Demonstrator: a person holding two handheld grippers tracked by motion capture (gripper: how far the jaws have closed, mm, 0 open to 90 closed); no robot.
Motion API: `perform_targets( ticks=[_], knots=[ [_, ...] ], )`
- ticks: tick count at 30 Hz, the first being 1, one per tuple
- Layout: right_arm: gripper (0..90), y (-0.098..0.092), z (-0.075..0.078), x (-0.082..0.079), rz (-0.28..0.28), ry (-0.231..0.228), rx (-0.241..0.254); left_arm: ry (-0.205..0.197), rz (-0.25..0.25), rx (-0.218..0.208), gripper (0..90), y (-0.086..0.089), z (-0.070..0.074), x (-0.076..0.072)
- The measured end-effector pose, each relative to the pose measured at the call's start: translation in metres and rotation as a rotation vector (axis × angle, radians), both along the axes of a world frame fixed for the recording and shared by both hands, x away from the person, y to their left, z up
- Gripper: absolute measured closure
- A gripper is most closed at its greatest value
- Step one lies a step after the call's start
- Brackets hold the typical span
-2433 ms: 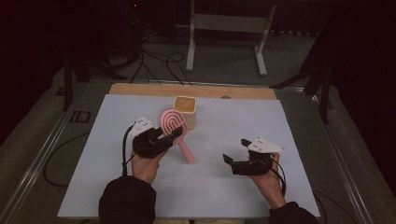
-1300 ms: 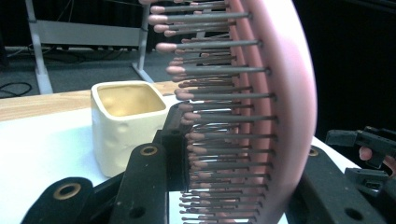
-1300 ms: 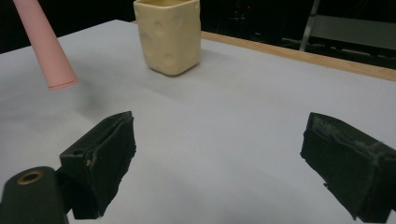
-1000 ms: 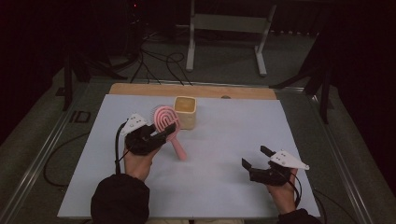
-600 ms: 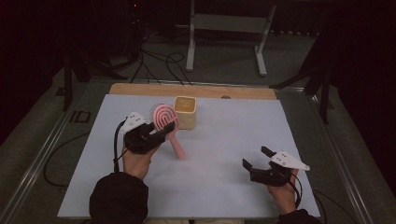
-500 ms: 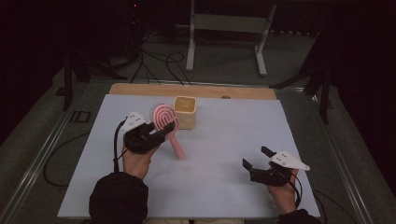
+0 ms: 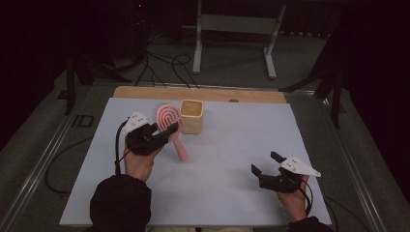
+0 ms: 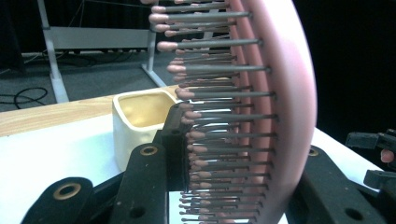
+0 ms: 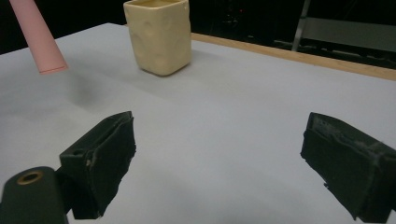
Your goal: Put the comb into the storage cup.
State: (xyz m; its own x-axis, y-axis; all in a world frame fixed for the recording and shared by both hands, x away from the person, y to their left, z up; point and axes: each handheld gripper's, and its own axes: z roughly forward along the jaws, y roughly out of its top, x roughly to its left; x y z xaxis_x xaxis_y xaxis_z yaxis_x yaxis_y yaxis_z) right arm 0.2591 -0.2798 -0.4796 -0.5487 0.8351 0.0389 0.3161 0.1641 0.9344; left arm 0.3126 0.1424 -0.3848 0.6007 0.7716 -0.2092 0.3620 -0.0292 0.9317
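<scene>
Now, left gripper (image 7: 162, 134): clamped across the head of the pink hairbrush (image 7: 168, 121); one jaw among the bristles, the other on the smooth back
Right gripper (image 7: 265, 163): jaws spread wide, nothing between; low over bare mat, well apart from the brush
Hairbrush: lifted off the mat, head up, handle (image 7: 180, 147) slanting down toward the table's middle; just beside the cream cup (image 7: 191, 116)
Handling: likely light, stiff plastic; bristles (image 8: 219, 121) springy, so hold may creep; smooth back possibly slick; firmer purchase at neck or handle
Cup: open-topped, upright; probably tips if the handle knocks its rim
Room: white mat (image 7: 232, 145) bare right of cup and toward the near edge; wooden strip (image 7: 145, 92) behind cup near the far table edge
</scene>
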Motion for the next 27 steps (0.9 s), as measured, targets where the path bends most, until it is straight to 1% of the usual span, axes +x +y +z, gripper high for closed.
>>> perform_targets(
  ticks=[8, 14, 17, 27],
  knots=[
    [9.6, 0.0, -0.001, 0.0, 0.005, -0.003, -0.005, 0.004, -0.001, 0.001, 64.3, 0.001, 0.002, 0.004],
    [9.6, 0.0, -0.001, 0.0, 0.003, -0.002, -0.005, -0.002, 0.0, 0.008, 64.3, 0.001, 0.004, 0.008],
    [9.6, 0.0, -0.001, 0.0, 0.004, -0.003, -0.004, -0.005, 0.003, 0.022, 64.3, 0.002, 0.006, 0.01],
    [9.6, 0.0, -0.001, 0.0, 0.002, -0.001, -0.006, -0.017, 0.013, 0.036, 64.3, 0.001, 0.011, 0.014]
  ],
)
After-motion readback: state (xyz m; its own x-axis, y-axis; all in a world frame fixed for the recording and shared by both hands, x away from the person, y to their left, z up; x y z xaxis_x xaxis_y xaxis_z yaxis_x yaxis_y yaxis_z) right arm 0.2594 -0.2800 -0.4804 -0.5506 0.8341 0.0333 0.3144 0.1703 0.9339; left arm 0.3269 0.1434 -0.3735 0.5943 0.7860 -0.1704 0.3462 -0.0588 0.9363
